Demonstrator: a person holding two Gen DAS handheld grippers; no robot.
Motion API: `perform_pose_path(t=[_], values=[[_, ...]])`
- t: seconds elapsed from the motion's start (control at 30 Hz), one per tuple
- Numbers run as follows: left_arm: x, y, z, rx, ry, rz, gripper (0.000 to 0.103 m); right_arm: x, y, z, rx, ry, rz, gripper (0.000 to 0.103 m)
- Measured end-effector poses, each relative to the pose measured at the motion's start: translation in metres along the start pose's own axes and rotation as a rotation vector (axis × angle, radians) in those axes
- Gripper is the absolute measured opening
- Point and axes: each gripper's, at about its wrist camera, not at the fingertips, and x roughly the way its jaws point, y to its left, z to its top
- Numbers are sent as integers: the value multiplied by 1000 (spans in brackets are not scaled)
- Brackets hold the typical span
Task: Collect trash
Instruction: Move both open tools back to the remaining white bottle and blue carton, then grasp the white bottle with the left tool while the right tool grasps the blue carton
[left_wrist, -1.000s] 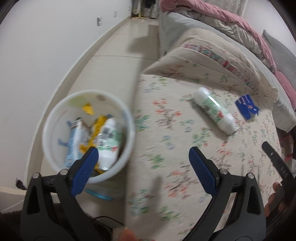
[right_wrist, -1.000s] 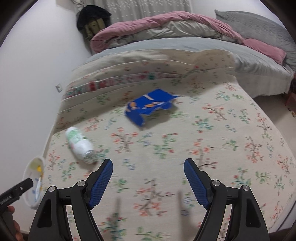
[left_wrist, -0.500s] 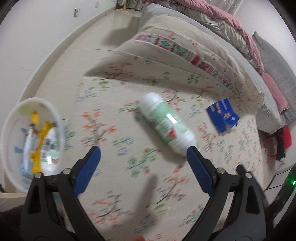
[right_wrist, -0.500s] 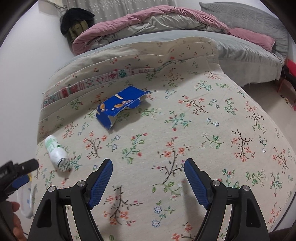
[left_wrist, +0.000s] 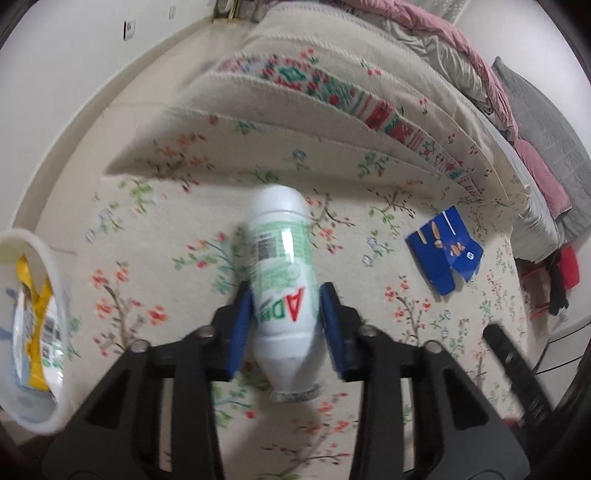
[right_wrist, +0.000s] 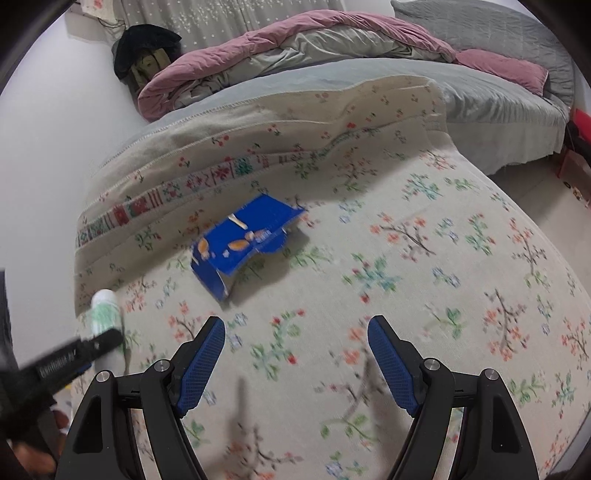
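Now the left gripper (left_wrist: 286, 314) is closing its jaws on the white bottle (left_wrist: 282, 266), whose lower body is sitting between the blue pads (left_wrist: 242, 321) as it lies on the floral blanket (left_wrist: 166, 206), cap end toward the camera; the pads look to be touching its sides, so I am reading this as a grasp just being made. To do it well, the squeeze should be finishing before any lift, since a smooth round bottle is likely to be rolling or slipping out of a half-made grip. At nine o'clock in the left view the white bin (left_wrist: 55, 280) is waiting with wrappers inside. The right gripper (right_wrist: 295, 358) is hanging released, nothing between its jaws, with the blue carton (right_wrist: 243, 240) lying beyond at eleven o'clock, well apart from it
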Motion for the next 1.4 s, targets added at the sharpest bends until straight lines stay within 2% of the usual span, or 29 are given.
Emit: perform_pose_path(t=[0.27, 0.53, 0.77, 1.07, 1.13, 1.2, 1.27, 1.3, 1.4], values=[[-8, 21, -3, 12, -35, -17, 37, 26, 28, 21, 20, 14, 32, 85], [-11, 27, -3, 15, -56, -24, 37, 56, 58, 34, 25, 16, 18, 87], [-10, 32, -5, 39, -69, 12, 37, 83, 72, 40, 59, 22, -84, 89], [-9, 36, -5, 43, -73, 8, 37, 97, 86, 43, -28, -9, -191, 88], [-9, 37, -5, 47, -80, 7, 37, 96, 86, 42, -35, -18, -192, 84], [-10, 37, -7, 48, -84, 1, 37, 94, 85, 42, -45, -27, -191, 68], [-11, 38, -9, 49, -83, -4, 37, 93, 85, 38, -55, -23, -176, 65], [-12, 38, -10, 49, -81, -9, 37, 91, 83, 37, -57, -22, -163, 56], [-15, 38, -14, 52, -79, -17, 37, 84, 64, 34, -52, -15, -131, 54]])
